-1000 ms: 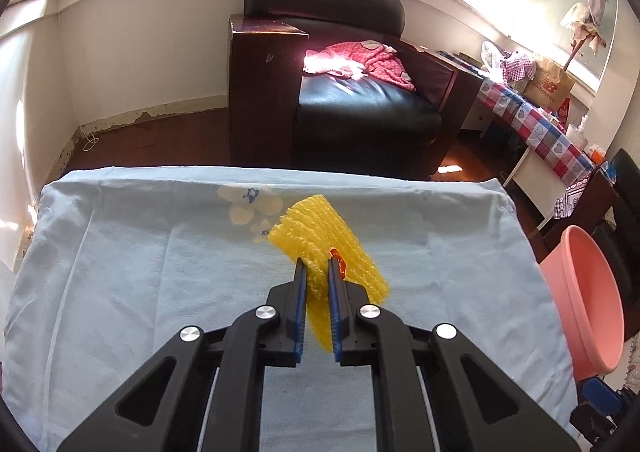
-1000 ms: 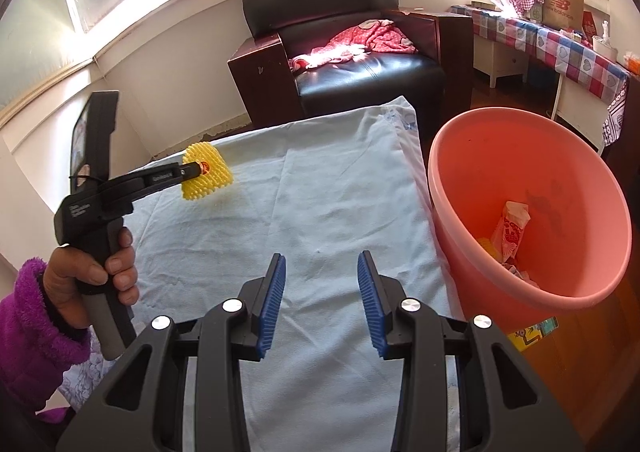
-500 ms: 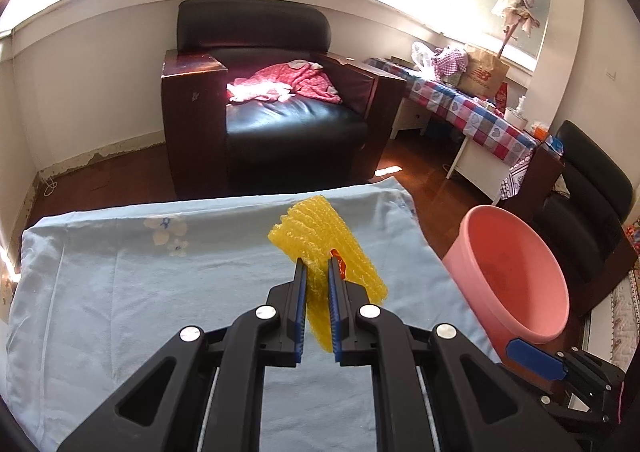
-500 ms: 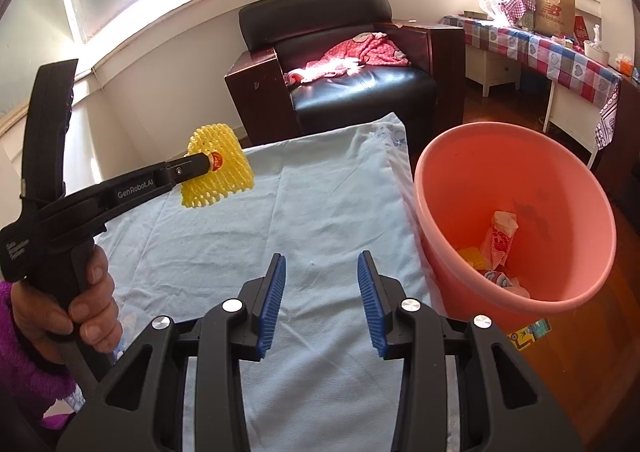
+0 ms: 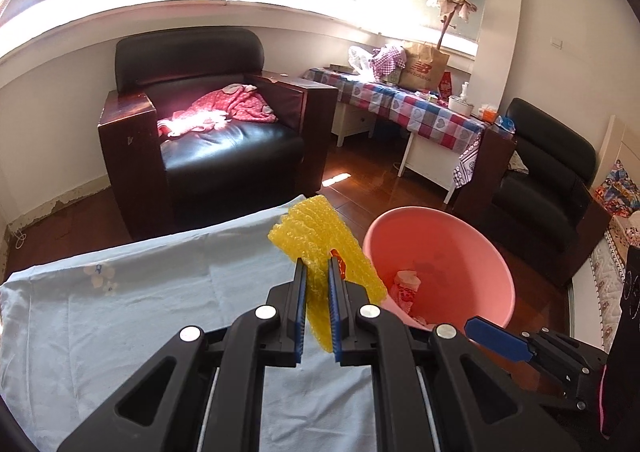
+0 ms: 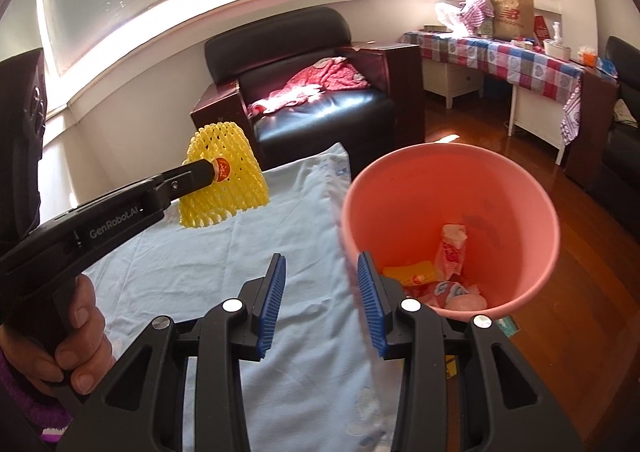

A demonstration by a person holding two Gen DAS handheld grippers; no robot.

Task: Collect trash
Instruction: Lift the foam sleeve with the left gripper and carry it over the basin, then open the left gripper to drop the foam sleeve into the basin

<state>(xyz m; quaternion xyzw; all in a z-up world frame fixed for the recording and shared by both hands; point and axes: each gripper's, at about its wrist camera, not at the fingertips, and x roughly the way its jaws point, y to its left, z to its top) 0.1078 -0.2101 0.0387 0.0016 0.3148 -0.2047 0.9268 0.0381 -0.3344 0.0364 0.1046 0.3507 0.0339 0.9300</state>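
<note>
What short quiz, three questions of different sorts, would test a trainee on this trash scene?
1. True or false: the left gripper is shut on the yellow foam net.
2. What is between the jaws of the right gripper? A) a wrapper B) nothing C) the net
3. Fill in: trash already lies inside the pink ____.

Key: 1 true; 2 B; 3 bucket.

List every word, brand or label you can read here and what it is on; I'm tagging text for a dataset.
"GenRobot.AI" on the side of the left gripper.
"new balance", with its NB logo, on the brown paper bag on the checked table.
The round orange sticker on the yellow foam net: too small to read.
The wrappers in the pink bin: print blurred, unreadable.
</note>
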